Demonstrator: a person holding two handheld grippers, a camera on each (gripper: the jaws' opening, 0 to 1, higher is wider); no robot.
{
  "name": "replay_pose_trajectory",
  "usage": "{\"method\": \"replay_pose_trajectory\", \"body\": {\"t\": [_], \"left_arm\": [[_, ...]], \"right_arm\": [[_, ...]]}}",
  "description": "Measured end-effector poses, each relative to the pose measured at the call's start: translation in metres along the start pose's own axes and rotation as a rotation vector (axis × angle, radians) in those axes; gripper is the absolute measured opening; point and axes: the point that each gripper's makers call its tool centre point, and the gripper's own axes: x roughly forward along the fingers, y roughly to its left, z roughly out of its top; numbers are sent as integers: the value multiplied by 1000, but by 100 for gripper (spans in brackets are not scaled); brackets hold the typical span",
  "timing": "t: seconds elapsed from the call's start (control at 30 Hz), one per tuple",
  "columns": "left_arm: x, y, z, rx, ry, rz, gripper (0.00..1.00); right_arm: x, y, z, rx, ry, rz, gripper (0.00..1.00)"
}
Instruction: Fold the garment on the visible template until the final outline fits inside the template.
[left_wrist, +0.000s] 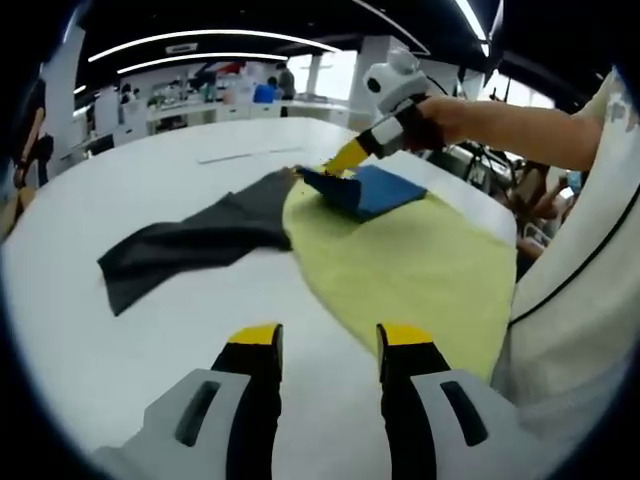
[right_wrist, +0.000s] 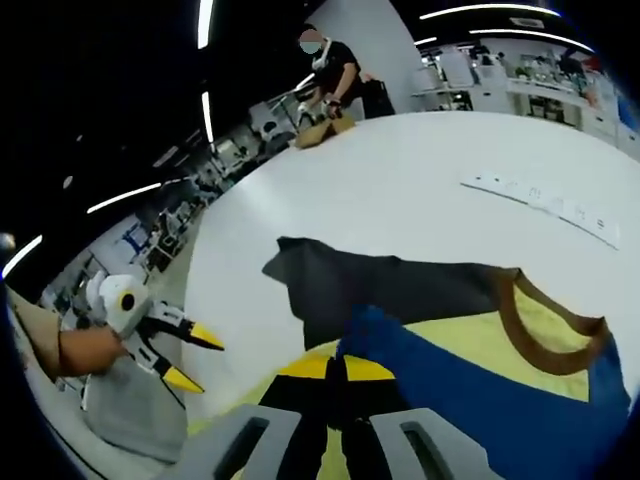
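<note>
A garment lies on the white table (left_wrist: 150, 330), with a yellow body (left_wrist: 410, 265), a dark grey sleeve (left_wrist: 200, 245) and a blue panel (left_wrist: 385, 190). In the right gripper view I see its grey sleeve (right_wrist: 390, 285), blue panel (right_wrist: 470, 390) and brown collar (right_wrist: 530, 325). My right gripper (right_wrist: 335, 370) is shut on the blue panel's edge and holds it raised over the yellow body; from the left gripper view it (left_wrist: 343, 163) reaches in from the upper right in a hand. My left gripper (left_wrist: 330, 340) stands open above bare table near the yellow hem, holding nothing, and shows again (right_wrist: 195, 358) beyond the table edge.
A white paper strip (left_wrist: 250, 155) (right_wrist: 545, 205) lies on the far part of the table. The person's light sleeve and body (left_wrist: 590, 300) crowd the right side. Another person (right_wrist: 330, 65) works at a distant table, and benches and shelves line the room behind.
</note>
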Motion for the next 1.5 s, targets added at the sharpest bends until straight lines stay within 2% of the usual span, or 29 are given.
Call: {"method": "replay_pose_trajectory", "body": {"t": [0.07,0.47,0.63,0.83,1.1,1.5], "left_arm": [[0,0,0,0,1,1,35],[0,-1,-1,0,6,2,35],[-1,-1,0,1,4,2,35],[-1,0,0,9,10,6,35],[0,0,1,16,16,8,35],[3,0,6,33,23,7,34]], "right_arm": [[0,-1,1,2,-5,-6,5],[-14,-10,-17,22,-2,-29,4],[-27,-15,-19,29,-36,-47,5],[-45,-22,-16,-18,-99,-87,15],[-71,-32,-20,-27,-157,-130,19],[-89,-36,-30,-37,-182,-157,24]]}}
